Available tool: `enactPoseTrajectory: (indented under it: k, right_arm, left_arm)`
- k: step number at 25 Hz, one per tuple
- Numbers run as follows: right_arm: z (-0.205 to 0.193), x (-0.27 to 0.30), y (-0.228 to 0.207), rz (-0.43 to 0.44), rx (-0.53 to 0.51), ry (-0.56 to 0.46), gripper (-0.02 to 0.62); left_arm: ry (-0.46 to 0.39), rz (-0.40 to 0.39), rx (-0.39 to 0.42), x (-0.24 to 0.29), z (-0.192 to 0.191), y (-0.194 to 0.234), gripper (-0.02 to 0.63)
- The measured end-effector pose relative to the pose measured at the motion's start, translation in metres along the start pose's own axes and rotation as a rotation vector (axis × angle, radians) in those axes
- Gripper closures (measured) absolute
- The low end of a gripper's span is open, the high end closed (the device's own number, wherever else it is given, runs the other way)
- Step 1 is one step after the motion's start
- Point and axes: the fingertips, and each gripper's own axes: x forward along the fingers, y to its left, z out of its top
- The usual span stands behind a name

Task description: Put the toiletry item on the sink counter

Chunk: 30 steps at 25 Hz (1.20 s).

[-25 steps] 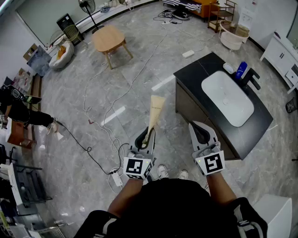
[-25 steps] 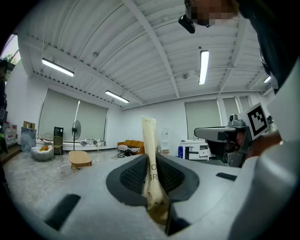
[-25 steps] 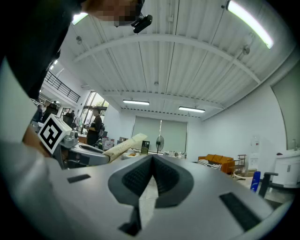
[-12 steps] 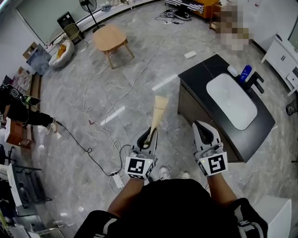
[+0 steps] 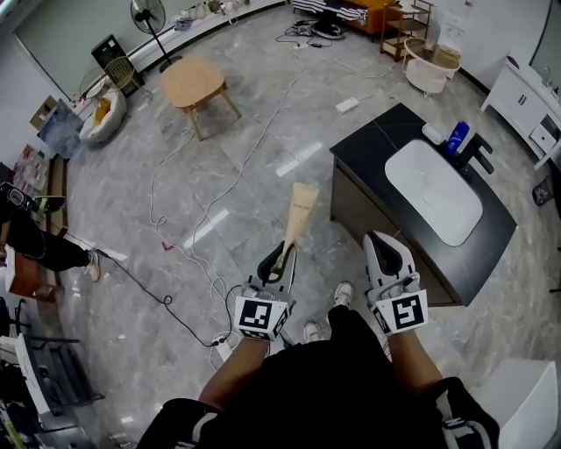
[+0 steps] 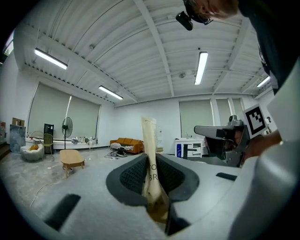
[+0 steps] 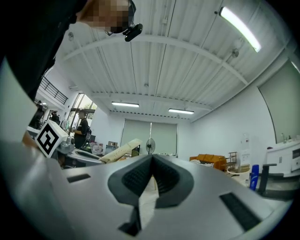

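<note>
A beige toiletry tube [image 5: 298, 215] sticks up and forward out of my left gripper [image 5: 279, 254], which is shut on the tube's lower end. In the left gripper view the tube [image 6: 149, 140] stands pinched between the dark pads of that left gripper [image 6: 151, 161]. My right gripper [image 5: 383, 241] is held beside it, shut with nothing in it; in its own view the right gripper [image 7: 151, 161] shows its pads meeting at the tip. The black sink counter [image 5: 368, 140] with a white basin [image 5: 434, 191] stands ahead to the right, apart from both grippers.
A blue bottle [image 5: 455, 134] and a black faucet [image 5: 478, 151] stand at the counter's far edge. A wooden table [image 5: 197, 81], a fan [image 5: 145, 13] and long cables [image 5: 188, 237] are on the marble floor to the left. My shoes [image 5: 342, 294] are below the grippers.
The person has stepped forward and one shoe has come ahead. The counter has shifted a little in the head view. Both grippers keep their pose and the tube stays held.
</note>
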Motion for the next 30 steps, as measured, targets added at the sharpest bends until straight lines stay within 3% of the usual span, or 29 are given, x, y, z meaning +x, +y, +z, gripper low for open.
enactPoseTrajectory:
  k: [6,15,23,30]
  right_arm:
    - [-0.013,0.035,-0.035,-0.03,-0.006,0.014,0.591]
    - [-0.035,0.099,-0.121,-0.052,0.01,0.021,0.591]
    - [-0.049,0.139,-0.216,-0.092,0.048,0.028,0.591]
    - [-0.054,0.155,-0.262,-0.117,0.03,0.047,0.591]
  left_arm:
    - [0.001,-0.03,0.018,0.059,0.004,0.024,0.541]
    - [0.006,-0.079,0.034,0.178,0.008,0.037,0.541]
    - [0.027,-0.137,0.056,0.291,0.017,0.03,0.541]
    - [0.05,-0.183,0.054,0.351,0.017,0.02,0.541]
